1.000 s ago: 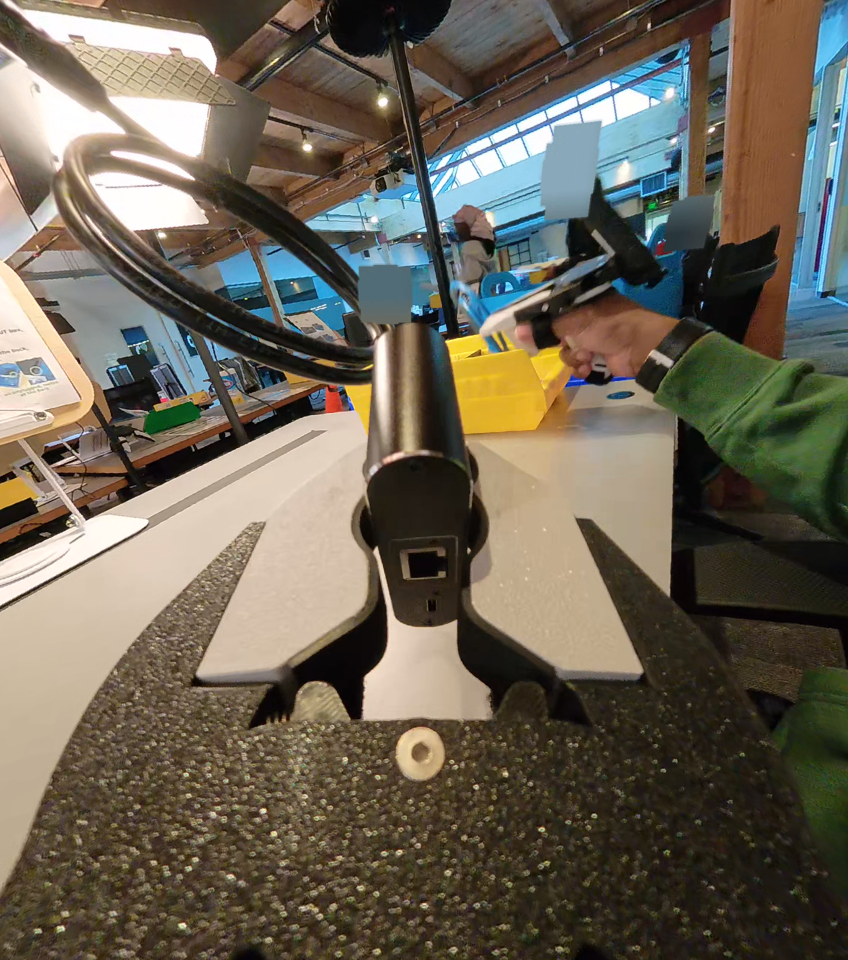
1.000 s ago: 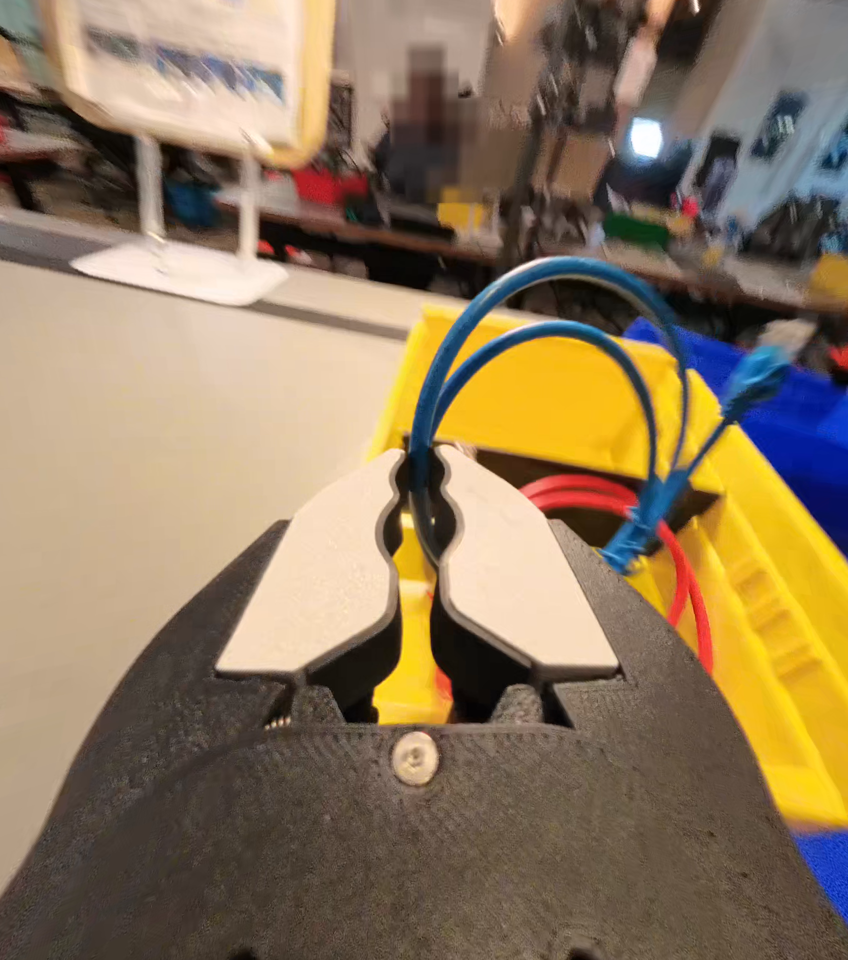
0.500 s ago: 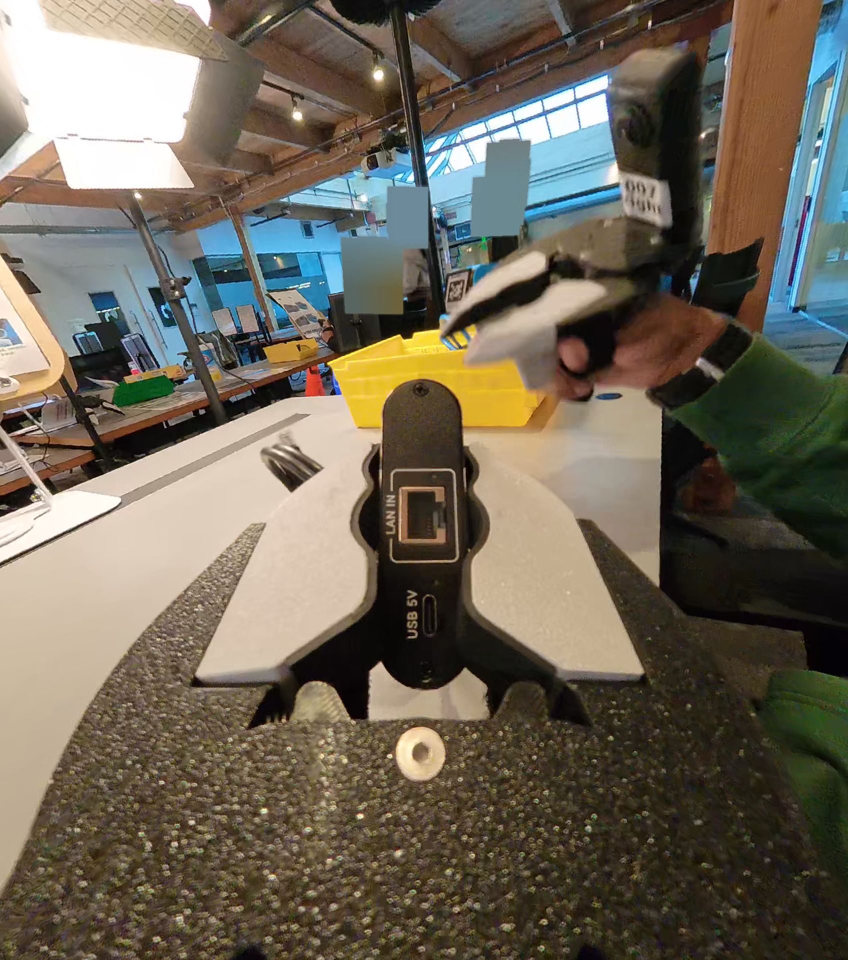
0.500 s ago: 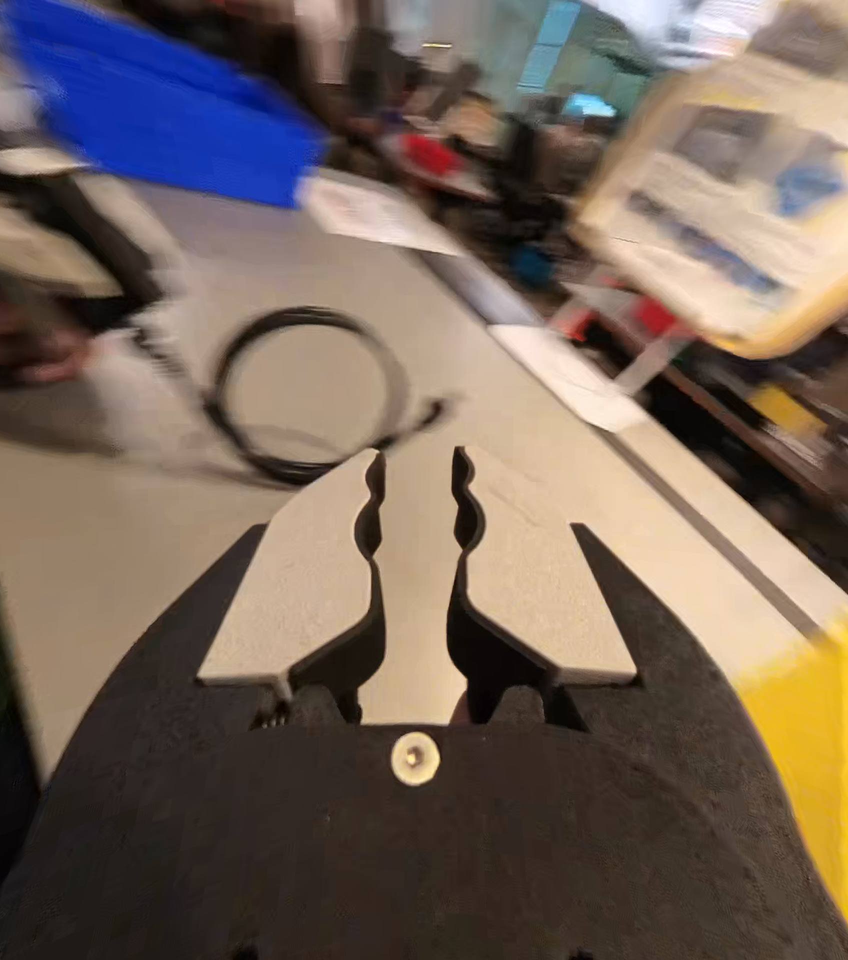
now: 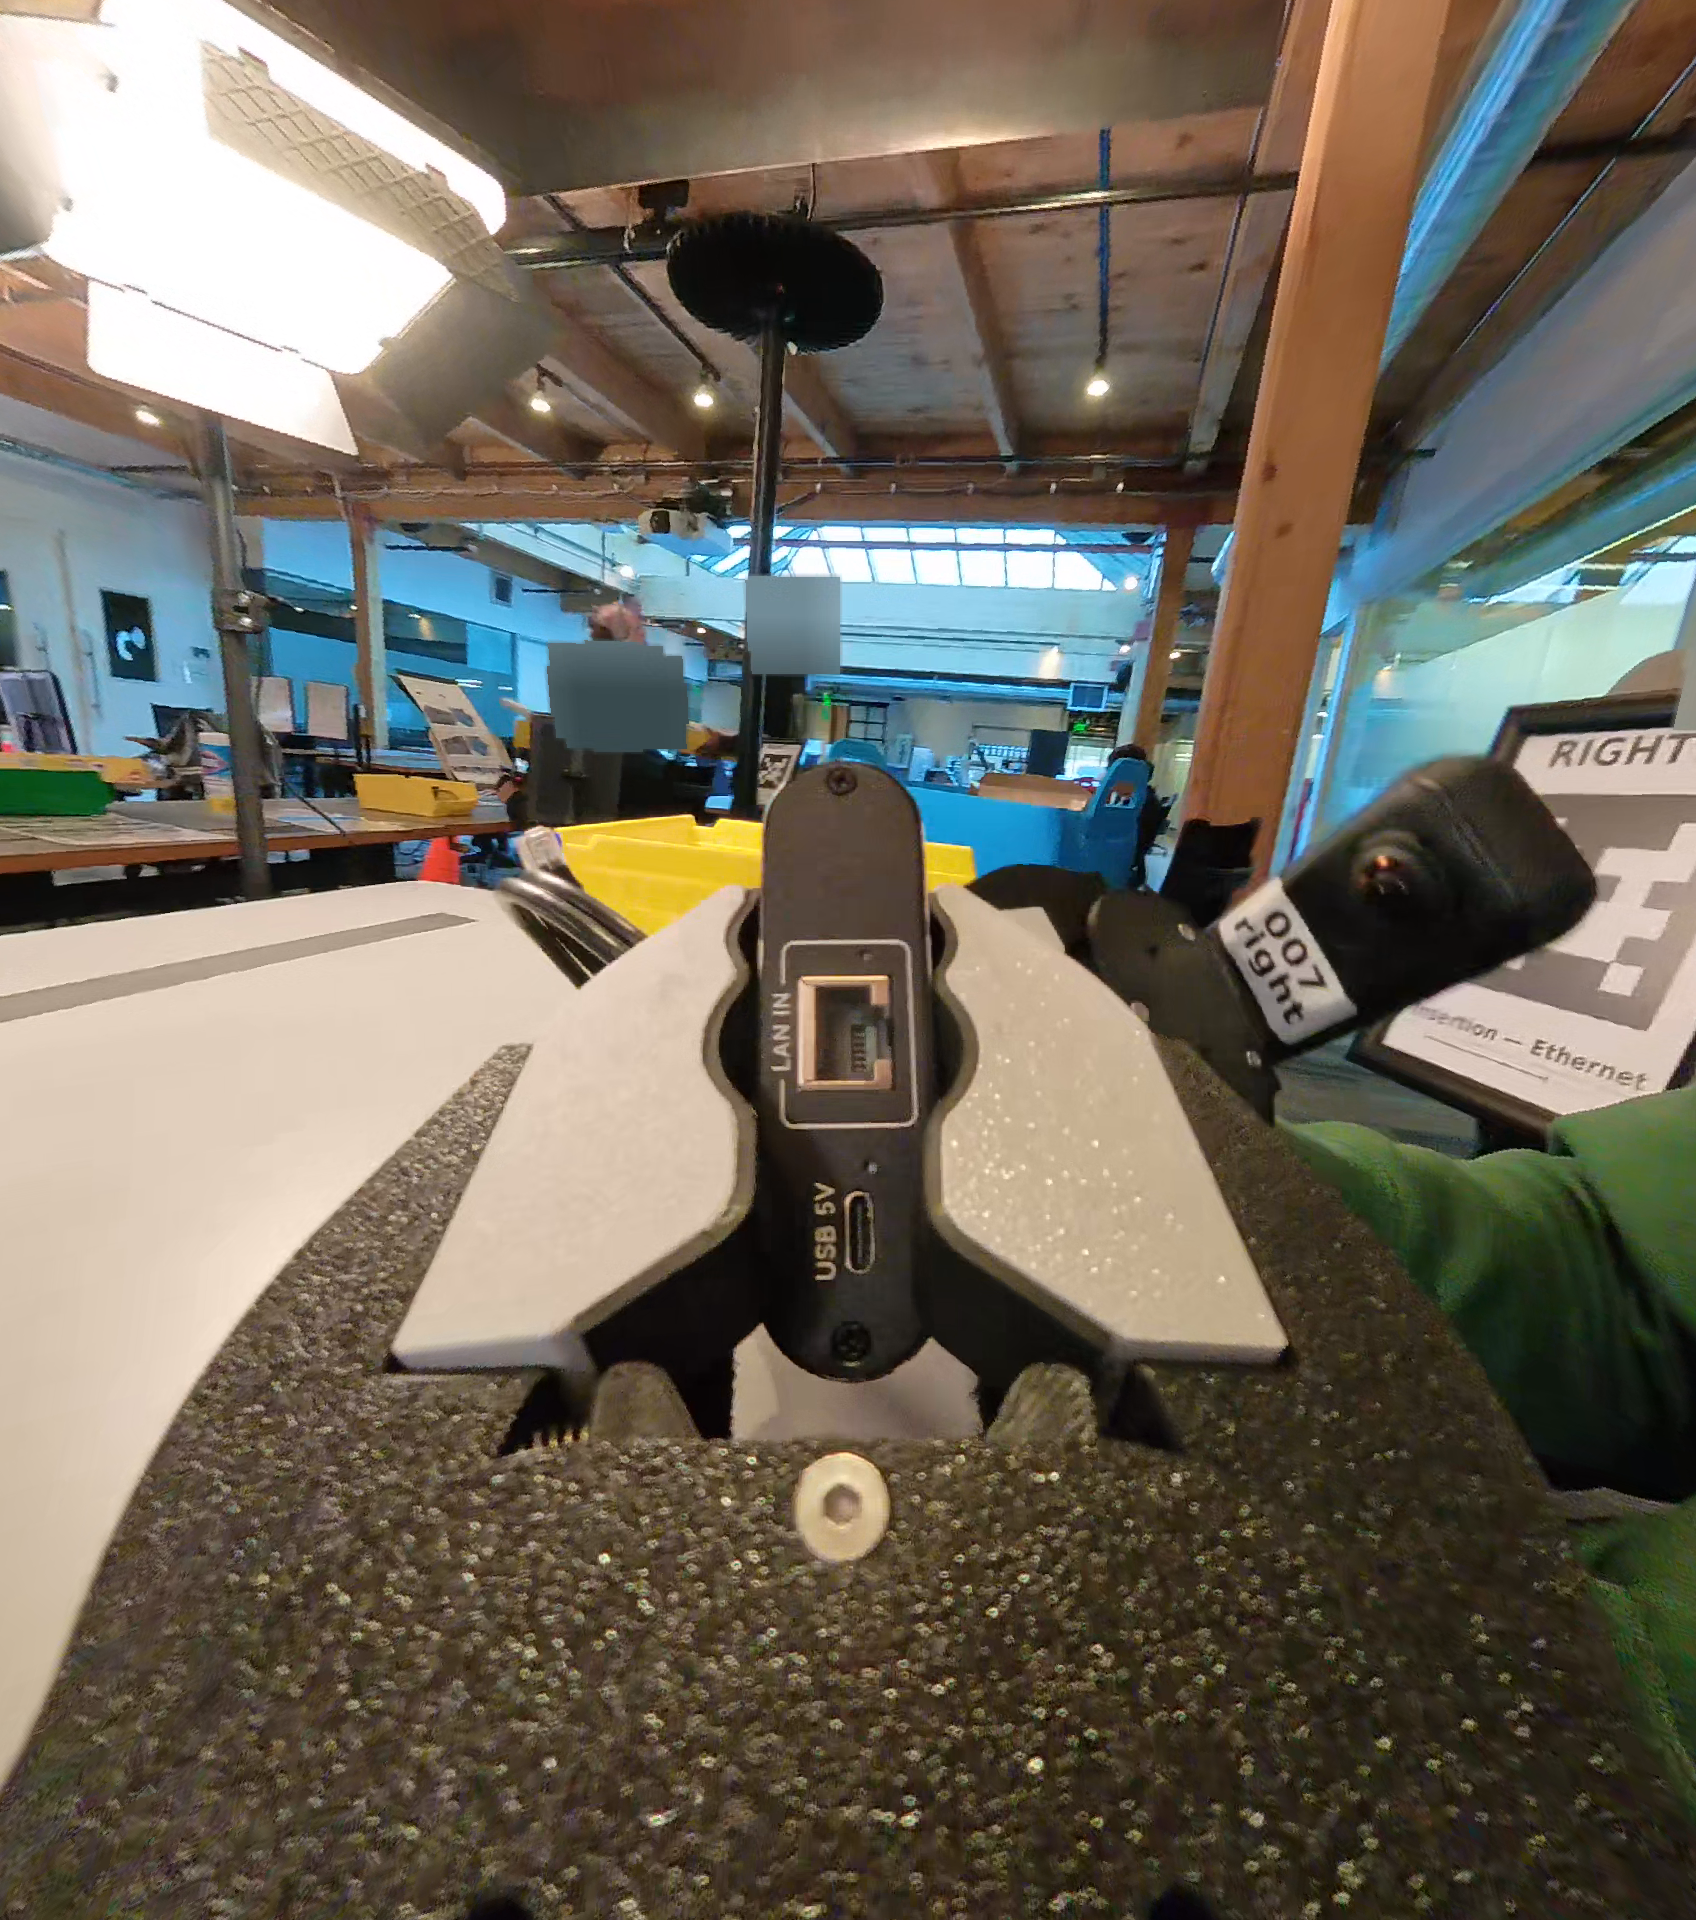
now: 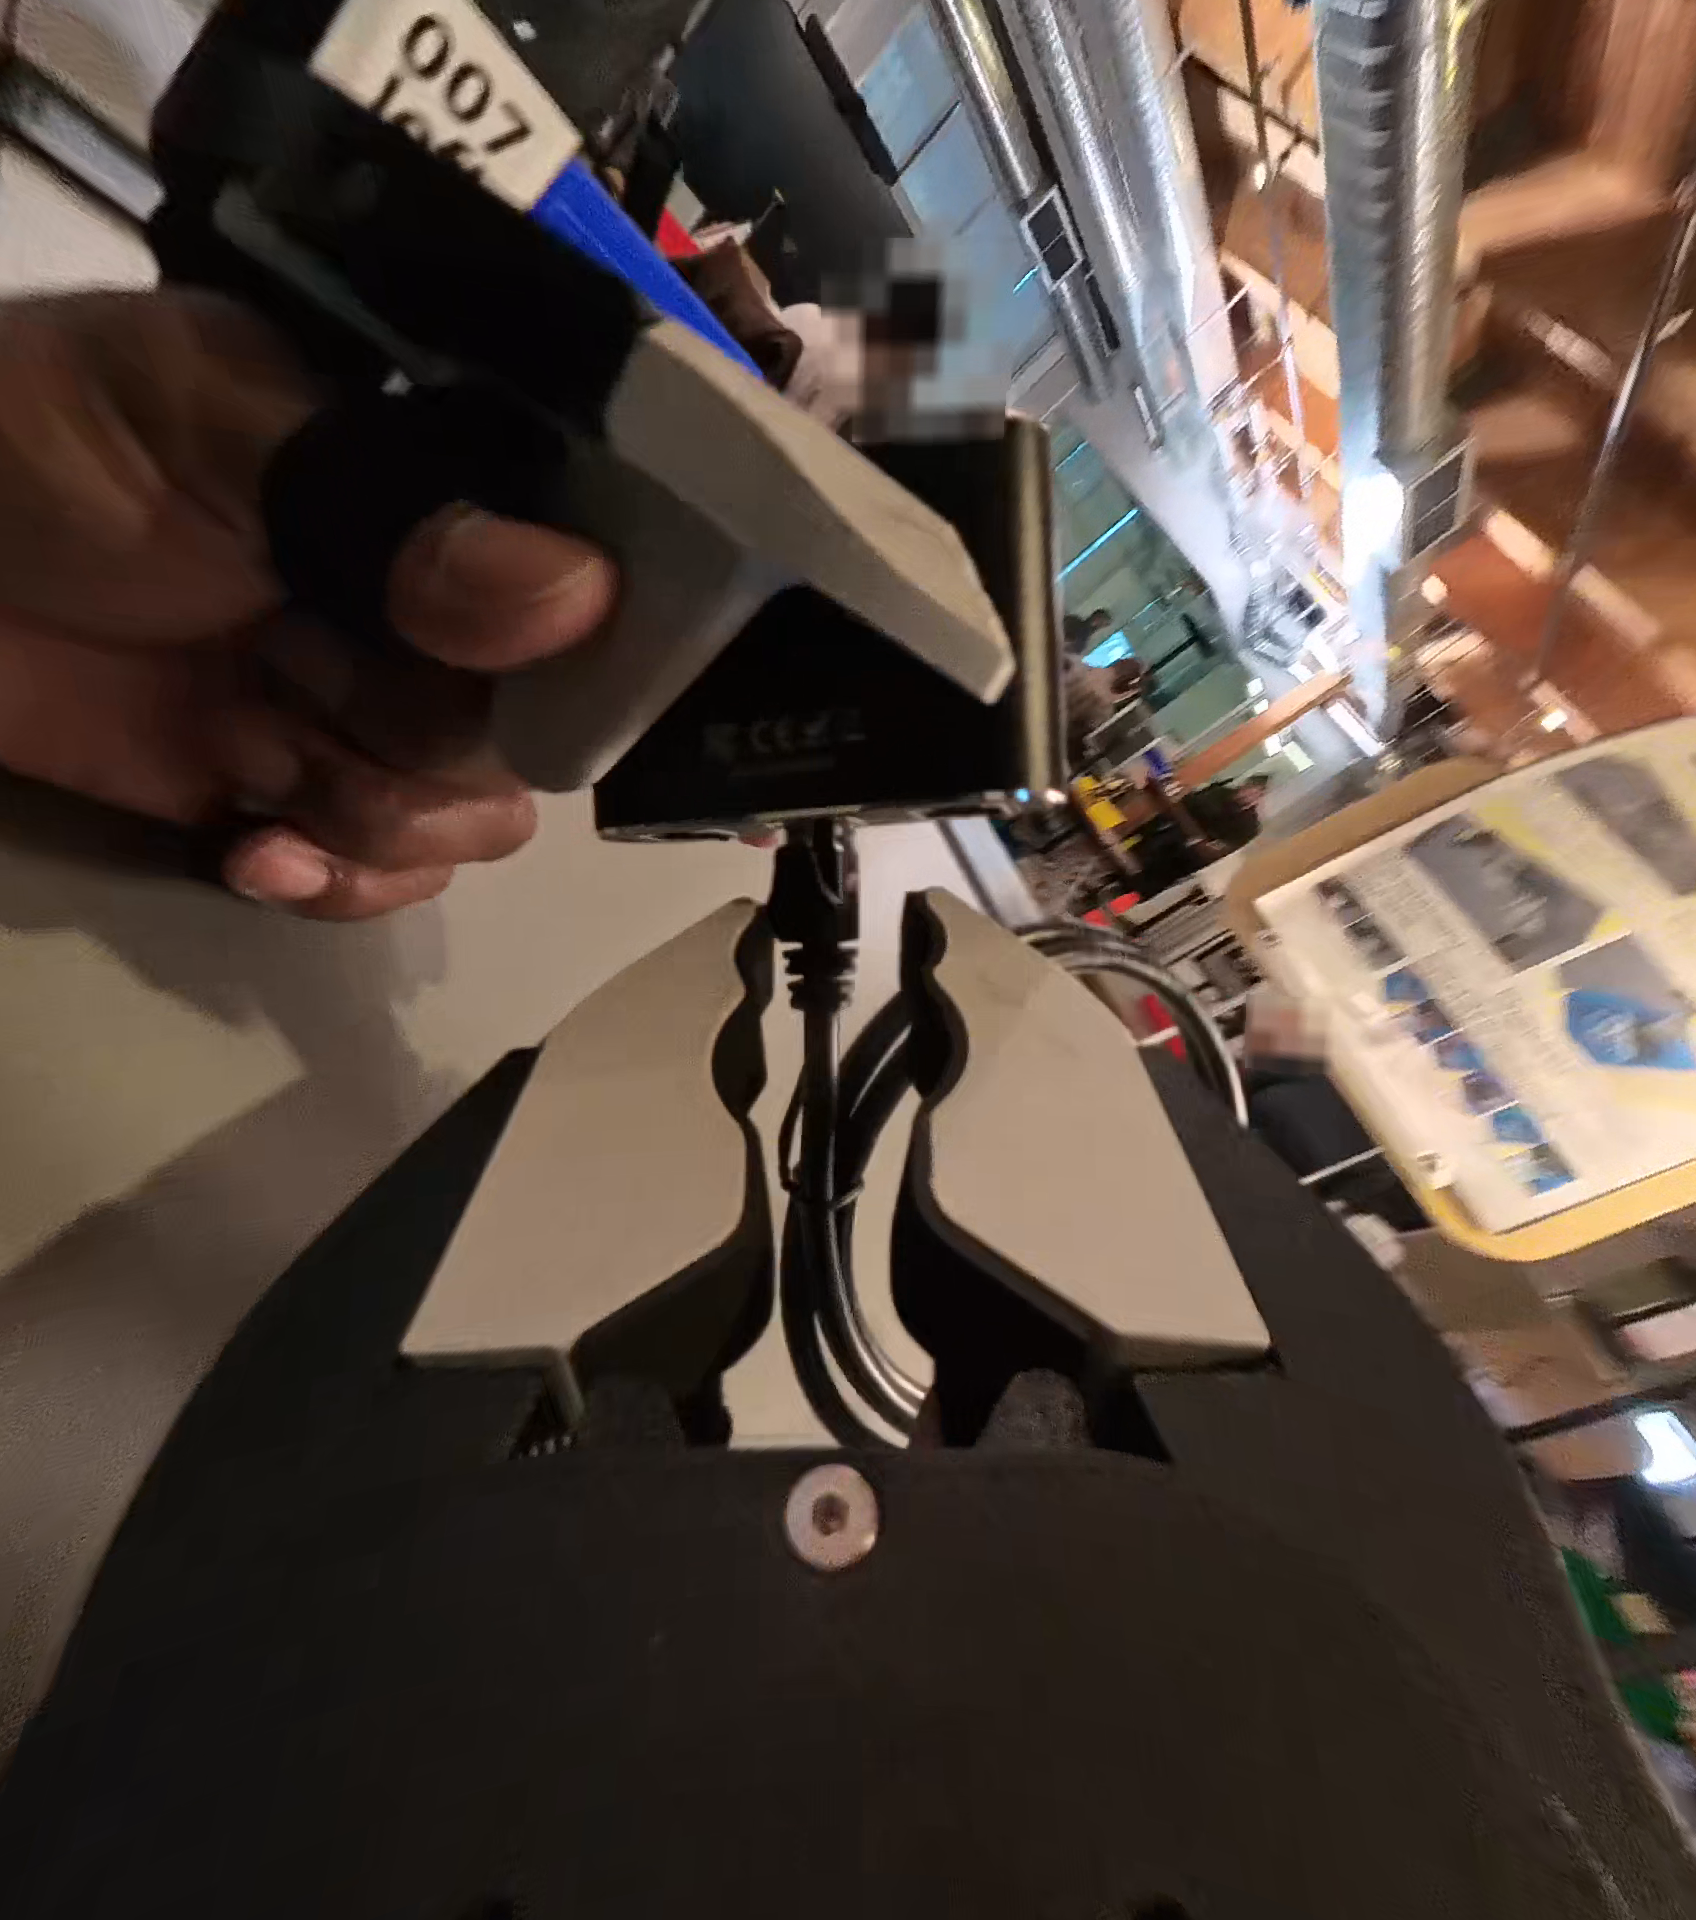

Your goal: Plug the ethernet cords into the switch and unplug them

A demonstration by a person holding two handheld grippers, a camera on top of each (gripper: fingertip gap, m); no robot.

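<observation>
My left gripper (image 5: pixel 842 904) is shut on a black switch (image 5: pixel 844 1091) and holds it above the table, its end face with one empty network port towards the camera. A black ethernet cord (image 5: pixel 563 925) shows behind the left finger. In the right wrist view the switch (image 6: pixel 823 665) sits between the left gripper's fingers (image 6: pixel 802 499), held by a hand (image 6: pixel 148 571). A black plug (image 6: pixel 816 935) is in the switch's near edge. My right gripper (image 6: pixel 833 914) is open, its fingertips on either side of the plug, the cord (image 6: pixel 823 1195) running back between the fingers.
A yellow bin (image 5: pixel 657 862) stands behind the switch on the grey table (image 5: pixel 148 1091). The right gripper's black body (image 5: pixel 1395 883) and a green sleeve (image 5: pixel 1602 1247) fill the right side, before a framed sign (image 5: pixel 1654 904). A poster board (image 6: pixel 1550 987) stands at the right. My right fingertips sit around 5 centimetres from my left ones.
My right gripper let go of a blue cord at the yellow bin, swung over and now straddles the black plug at the switch. My left gripper turned the switch's end face towards its camera.
</observation>
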